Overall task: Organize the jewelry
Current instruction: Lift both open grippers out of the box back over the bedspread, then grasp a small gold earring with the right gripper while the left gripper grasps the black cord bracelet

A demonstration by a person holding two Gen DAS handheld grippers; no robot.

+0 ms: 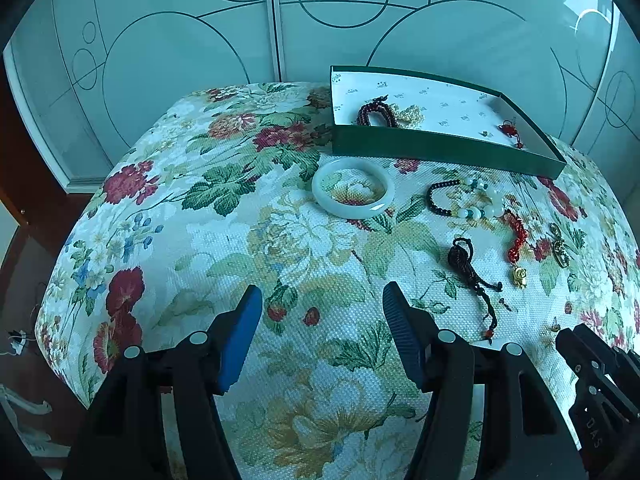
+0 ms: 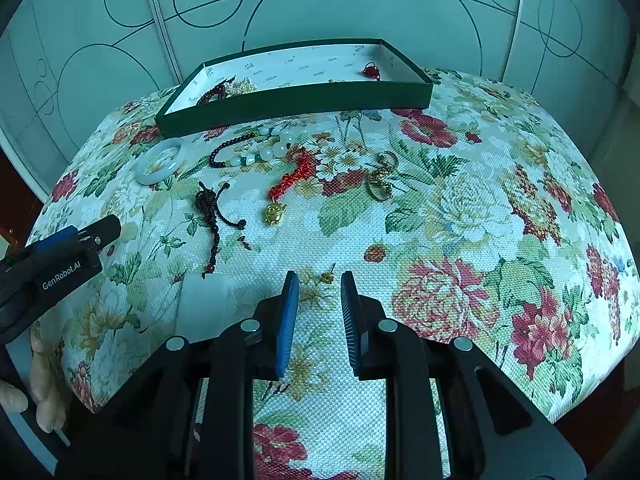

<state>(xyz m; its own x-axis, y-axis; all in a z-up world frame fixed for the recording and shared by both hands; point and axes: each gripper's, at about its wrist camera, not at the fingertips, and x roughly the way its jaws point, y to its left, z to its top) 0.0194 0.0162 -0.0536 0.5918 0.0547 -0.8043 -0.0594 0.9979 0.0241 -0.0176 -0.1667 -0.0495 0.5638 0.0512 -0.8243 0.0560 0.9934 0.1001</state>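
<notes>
My left gripper (image 1: 322, 312): jaws wide apart, empty.
My right gripper (image 2: 319, 304): parted, empty.
Jade bangle (image 1: 353, 193): beside green tray (image 1: 440, 152).

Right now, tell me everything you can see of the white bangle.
The bangle is a thick, smooth closed ring, pale milky white with a faint green tint, glossy like jade or glass. It lies flat on the floral cloth, just in front of the green tray and left of the bead bracelet, apart from both. The cloth's flowers show through its centre. Neither tongs touch it.
</notes>
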